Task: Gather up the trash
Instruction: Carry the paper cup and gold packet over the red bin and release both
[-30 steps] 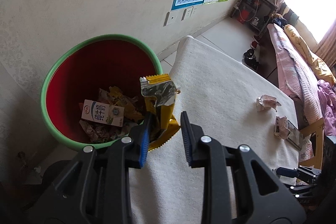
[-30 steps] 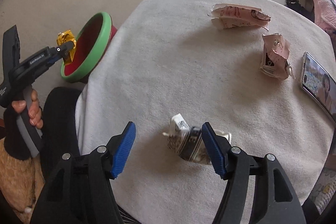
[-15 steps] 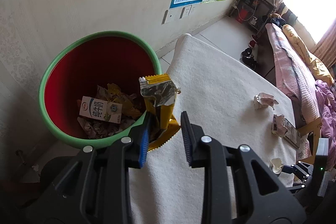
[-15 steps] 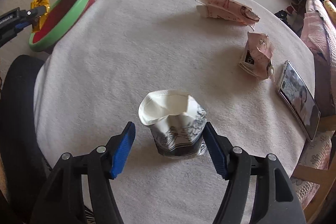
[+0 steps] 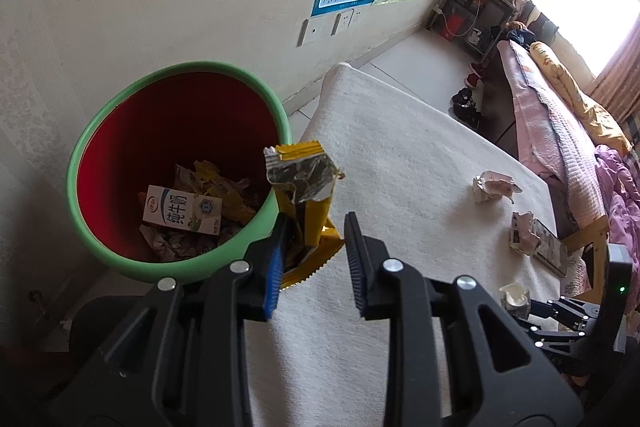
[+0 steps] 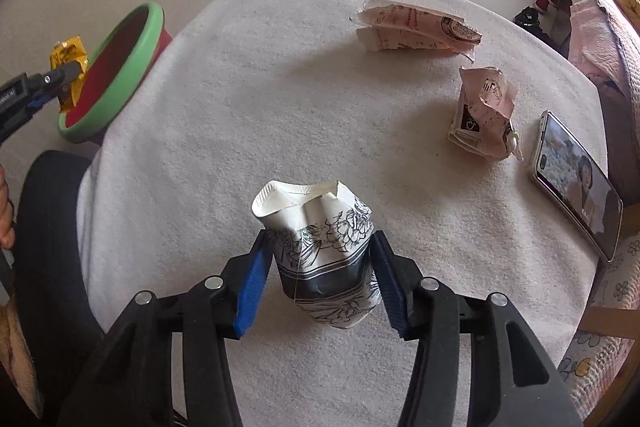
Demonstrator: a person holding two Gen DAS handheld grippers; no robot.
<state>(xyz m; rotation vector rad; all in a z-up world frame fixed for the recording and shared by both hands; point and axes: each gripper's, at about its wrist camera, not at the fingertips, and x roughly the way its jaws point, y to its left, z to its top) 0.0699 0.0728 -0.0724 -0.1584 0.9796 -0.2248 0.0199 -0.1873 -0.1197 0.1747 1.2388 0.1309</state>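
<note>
My left gripper (image 5: 316, 223) is shut on a yellow foil snack wrapper (image 5: 304, 187) and hangs by the near rim of a green bin with a red inside (image 5: 76, 163). The bin holds a milk carton (image 5: 182, 211) and crumpled scraps. Seen from the right wrist, the same wrapper (image 6: 68, 53) hangs beside the bin (image 6: 132, 67). My right gripper (image 6: 320, 239) is closing on a crumpled white paper cup with black flower print (image 6: 320, 227). The cup stands upright on the white tablecloth (image 6: 240, 107), and both blue pads touch its sides.
A flattened pink wrapper (image 6: 416, 31) and a crumpled pink carton (image 6: 484, 111) lie further back on the table. A phone (image 6: 576, 183) with its screen lit rests at the right edge. A bed stands beyond the table, and a wall is behind the bin.
The paper cup went from lying on its side to standing between my right jaws, which have narrowed onto it. My left gripper and the wrapper have not moved.
</note>
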